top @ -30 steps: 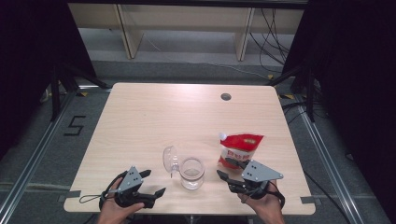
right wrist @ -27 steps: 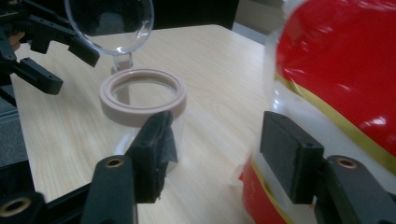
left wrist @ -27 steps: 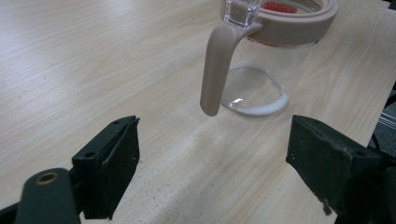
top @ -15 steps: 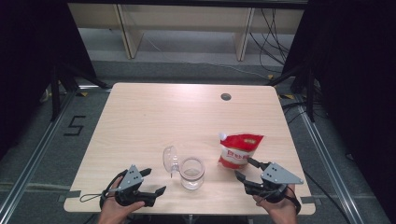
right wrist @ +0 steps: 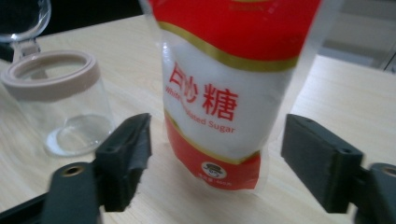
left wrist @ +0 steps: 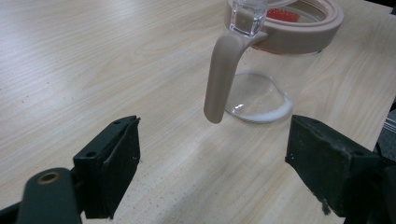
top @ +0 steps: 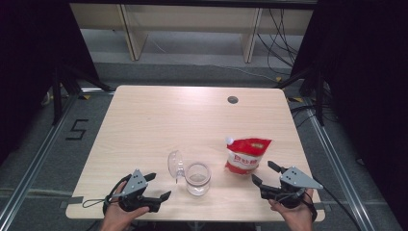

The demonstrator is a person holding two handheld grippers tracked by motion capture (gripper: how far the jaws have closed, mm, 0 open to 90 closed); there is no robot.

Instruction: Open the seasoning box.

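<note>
A red-and-white sugar pouch [top: 247,155] is standing upright near the table's right front, its white spout at top left; a clear glass jar [top: 197,178], lid flipped open, is sitting just beside it.

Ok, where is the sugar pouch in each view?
High view: sugar pouch stands right of centre, just beyond the right gripper.
Left gripper view: a red sliver seen through the glass jar, top right.
Right gripper view: pouch upright, centre, ahead of the open jaws.
Shared landmark: the glass jar.
</note>
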